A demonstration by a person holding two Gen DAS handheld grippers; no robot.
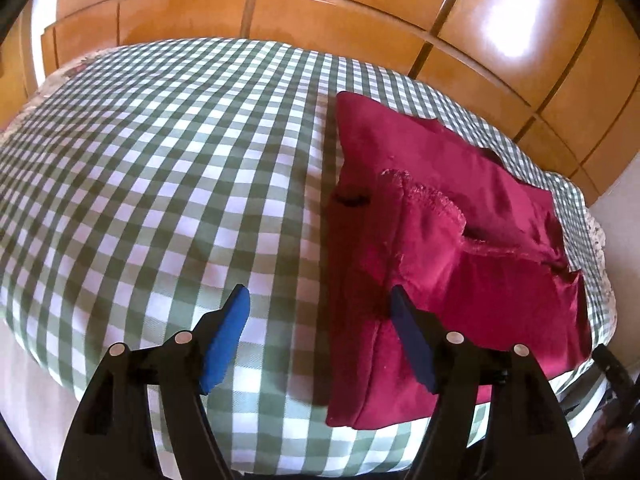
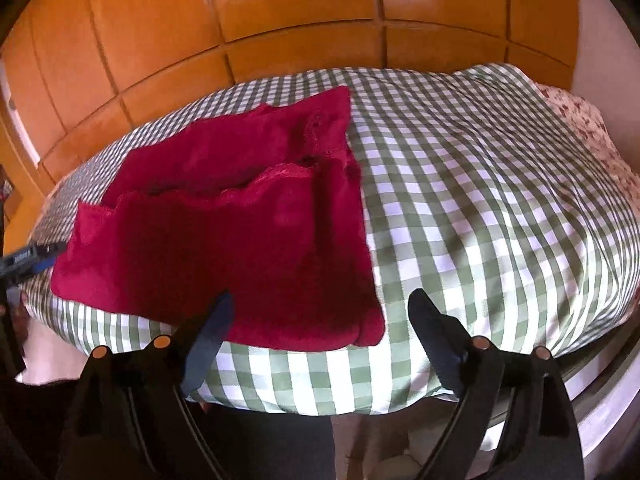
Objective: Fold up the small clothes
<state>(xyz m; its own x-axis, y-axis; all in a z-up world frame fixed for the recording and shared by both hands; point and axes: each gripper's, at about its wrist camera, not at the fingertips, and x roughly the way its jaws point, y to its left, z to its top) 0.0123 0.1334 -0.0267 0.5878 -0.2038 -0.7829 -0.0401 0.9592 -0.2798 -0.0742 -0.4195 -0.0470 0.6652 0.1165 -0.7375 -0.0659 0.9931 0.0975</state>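
Setting: bed covered with a green-and-white checked cover, backed by a wall of orange wooden panels. A floral fabric shows at the far right edge of the bed in the right wrist view.

Left gripper: jaws spread wide, nothing pinched. The left blue pad sits over bare checked cover; the right pad sits over the near left part of the red garment. Whether that pad touches the cloth cannot be told. The garment's near left corner lies between the two fingers, loose.

Right gripper: jaws spread wide, nothing pinched. The left pad overlaps the near edge of the red garment; the right pad is over bare checked cover. The garment's near right corner lies between the fingers, free.

Red garment: lying flat on the cover, folded, with a layer doubled over itself. A lace-like scalloped trim runs across the middle where the upper layer ends. Fabric looks plush and deep red. Near edge sits close to the near edge of the bed.

In the right wrist view the tip of the other gripper shows at the far left border, just beside the garment's left edge.
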